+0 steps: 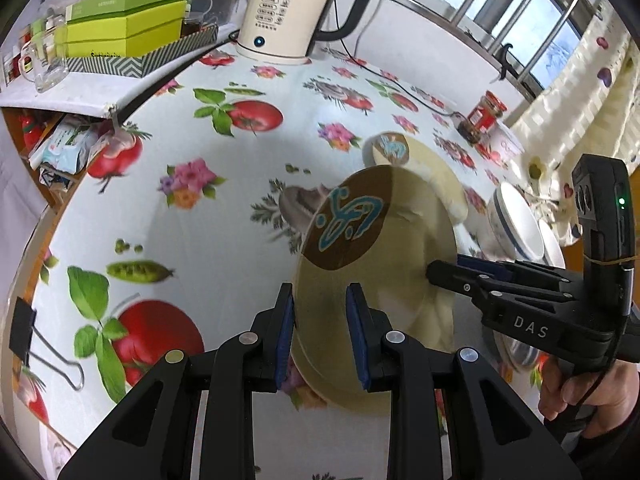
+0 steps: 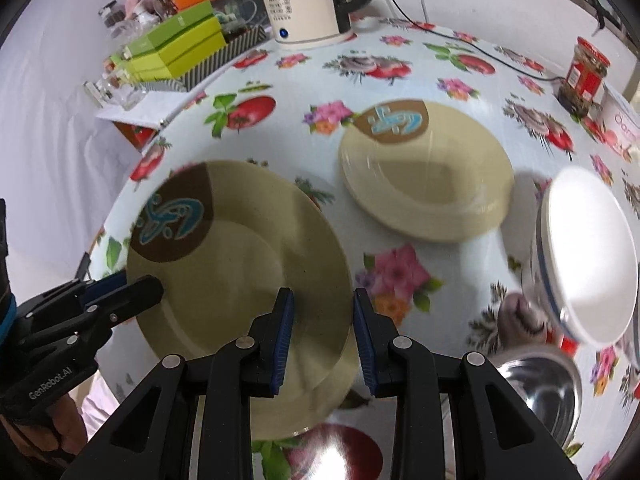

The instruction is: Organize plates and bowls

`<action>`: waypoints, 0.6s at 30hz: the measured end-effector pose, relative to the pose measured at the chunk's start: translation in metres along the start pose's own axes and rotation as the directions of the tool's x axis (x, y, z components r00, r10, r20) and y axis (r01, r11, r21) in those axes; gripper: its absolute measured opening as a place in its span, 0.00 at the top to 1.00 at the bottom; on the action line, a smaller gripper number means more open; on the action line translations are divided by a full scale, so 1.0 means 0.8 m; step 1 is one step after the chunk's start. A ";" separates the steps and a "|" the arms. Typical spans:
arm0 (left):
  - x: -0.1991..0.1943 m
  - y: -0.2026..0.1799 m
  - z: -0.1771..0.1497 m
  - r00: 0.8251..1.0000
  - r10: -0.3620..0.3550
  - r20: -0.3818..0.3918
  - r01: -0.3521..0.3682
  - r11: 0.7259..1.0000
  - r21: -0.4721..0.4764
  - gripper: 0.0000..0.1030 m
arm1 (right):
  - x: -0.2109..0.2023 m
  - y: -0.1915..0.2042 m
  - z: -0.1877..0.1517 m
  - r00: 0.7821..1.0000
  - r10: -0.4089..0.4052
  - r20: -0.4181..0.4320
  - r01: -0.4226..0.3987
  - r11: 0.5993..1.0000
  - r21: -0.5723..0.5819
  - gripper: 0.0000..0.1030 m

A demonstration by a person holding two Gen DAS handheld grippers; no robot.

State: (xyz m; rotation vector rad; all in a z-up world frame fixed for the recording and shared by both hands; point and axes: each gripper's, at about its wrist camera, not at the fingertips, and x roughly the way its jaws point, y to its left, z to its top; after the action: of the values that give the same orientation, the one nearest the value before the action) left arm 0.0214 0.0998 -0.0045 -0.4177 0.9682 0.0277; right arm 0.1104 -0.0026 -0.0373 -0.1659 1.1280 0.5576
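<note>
A cream plate (image 1: 400,248) with a brown patch and blue motif is held tilted above the floral tablecloth. My left gripper (image 1: 320,320) grips its near rim between the pads. My right gripper (image 2: 323,332) grips the opposite rim of the same plate (image 2: 240,256); it shows in the left wrist view (image 1: 444,276) clamped on the rim. A second matching plate (image 2: 428,172) lies flat on the table beyond. A white bowl (image 2: 588,256) with a blue rim line stands at the right, and a steel bowl (image 2: 540,392) lies below it.
A cream electric kettle (image 2: 304,4) with a black cord stands at the back. Green boxes (image 2: 176,48) fill a tray at the back left. A red-lidded jar (image 2: 584,76) stands back right. A binder clip (image 1: 28,336) grips the table's left edge.
</note>
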 end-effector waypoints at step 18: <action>0.016 -0.009 -0.019 0.997 0.053 -0.049 -0.051 0.998 0.046 0.74 | 0.008 0.000 -0.022 0.999 -0.041 -0.018 0.041 0.999 -0.031 0.72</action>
State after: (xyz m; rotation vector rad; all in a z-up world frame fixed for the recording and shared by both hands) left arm 0.0179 0.0856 -0.0199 -0.3532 1.0268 0.0427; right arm 0.0981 -0.0072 -0.0504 -0.2211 1.1320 0.5381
